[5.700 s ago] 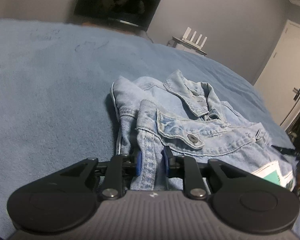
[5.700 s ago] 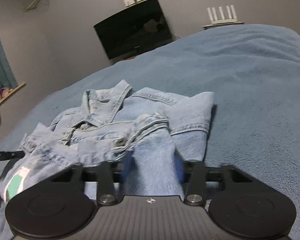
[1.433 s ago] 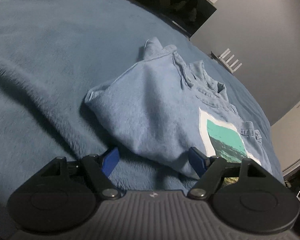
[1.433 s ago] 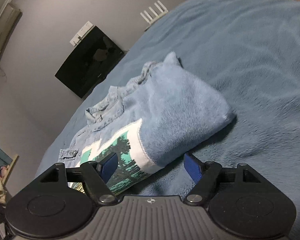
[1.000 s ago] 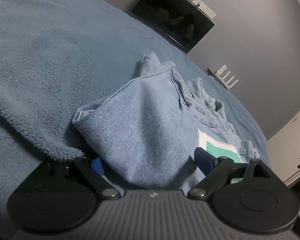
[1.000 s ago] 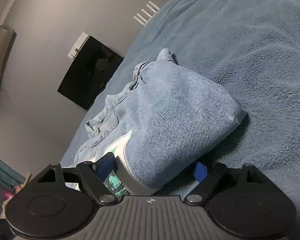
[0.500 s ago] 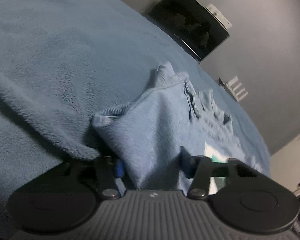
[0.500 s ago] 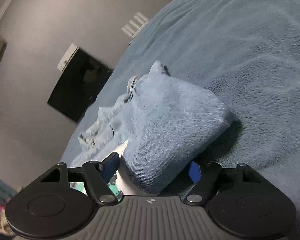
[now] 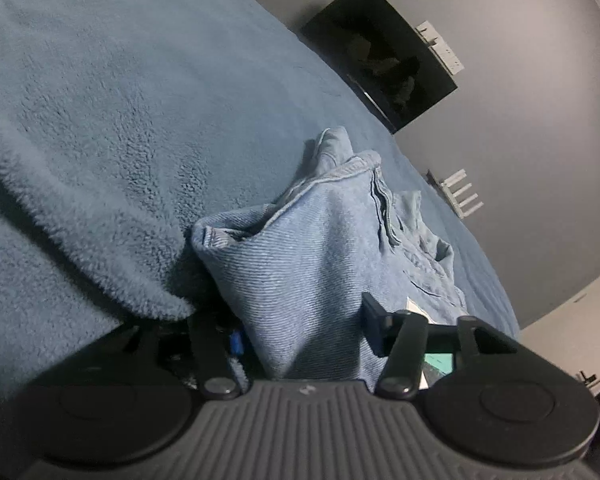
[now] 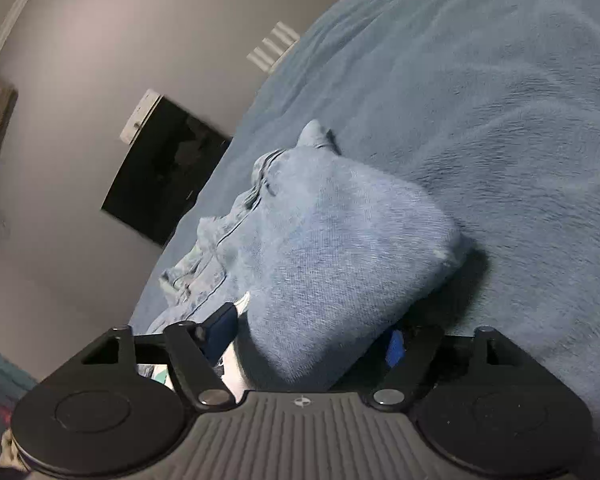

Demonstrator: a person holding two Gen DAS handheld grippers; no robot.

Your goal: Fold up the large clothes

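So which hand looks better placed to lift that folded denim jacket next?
Neither clearly: the left gripper and right gripper each straddle a corner of the denim jacket, fingers opening around the cloth.

A folded denim jacket (image 10: 340,248) is seen lying on a blue fleece blanket (image 10: 500,100), its near corner bracketed by the opening jaws of the right hand-held gripper (image 10: 308,338), while a dark screen (image 10: 164,184) is mounted on the grey wall behind.

My 2 wrist cameras sit low and close, tilted downward, flanking the folded denim jacket (image 9: 312,264) (image 10: 340,256) from opposite ends; both share the wall TV (image 9: 380,56) (image 10: 168,184).
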